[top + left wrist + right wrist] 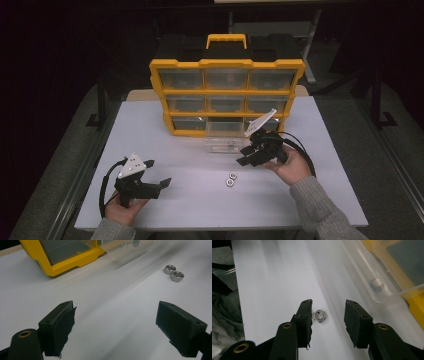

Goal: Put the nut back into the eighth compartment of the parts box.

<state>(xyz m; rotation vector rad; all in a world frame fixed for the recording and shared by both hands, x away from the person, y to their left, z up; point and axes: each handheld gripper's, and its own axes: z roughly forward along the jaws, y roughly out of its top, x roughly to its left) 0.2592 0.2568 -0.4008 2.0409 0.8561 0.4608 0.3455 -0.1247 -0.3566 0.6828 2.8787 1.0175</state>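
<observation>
The nuts (231, 179) are two small silvery hexagons with round holes, lying flat and touching on the white table (165, 135), in front of the clear drawer (223, 142) pulled out of the yellow organiser (226, 92). My right claw (245, 154) hovers just above them, part open and empty, one nut (320, 315) showing between its jaws. My left claw (158, 174) gapes wide, empty, well apart from them

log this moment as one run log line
left claw: open, idle on table | right claw: open, nothing held, above a nut | two nuts on table | clear drawer pulled out of organizer
</observation>
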